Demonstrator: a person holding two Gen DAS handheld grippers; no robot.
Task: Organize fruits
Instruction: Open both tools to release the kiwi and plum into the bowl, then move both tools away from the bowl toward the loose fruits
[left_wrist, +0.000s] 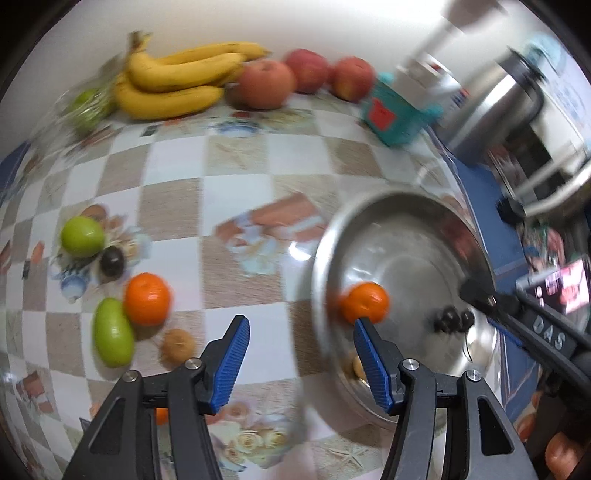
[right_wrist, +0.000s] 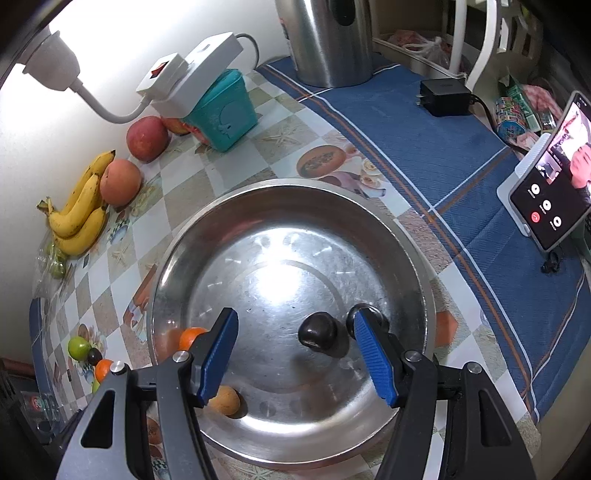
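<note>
With both claws apart and holding nothing, step looks like a drop-off into the steel bowl (right_wrist: 406, 236); no earlier pic to check that against. Bowl holds an orange (left_wrist: 364, 302) by its left wall, a tan fruit (right_wrist: 225, 400) near the front rim, and two dark fruits (right_wrist: 317, 334), one partly behind the right gripper's finger. Left gripper (left_wrist: 299, 363) sits over the tablecloth (left_wrist: 177, 206) just beside the bowl rim, jaws released, nothing btwn them; left view blurred. Right gripper (right_wrist: 295, 354) hangs over the bowl, also released, dark fruit below the gap but not pinched. Loose fruit left on the cloth: green fruit (left_wrist: 82, 236), small dark one (left_wrist: 112, 261), 2nd orange (left_wrist: 147, 299), oblong green (left_wrist: 112, 341), brown one (left_wrist: 178, 345). Next prob: left goes to that cluster, 2nd orange nearest, needs jaws centred over it and then a firm close, w/o knocking the neighbours touching it.
</note>
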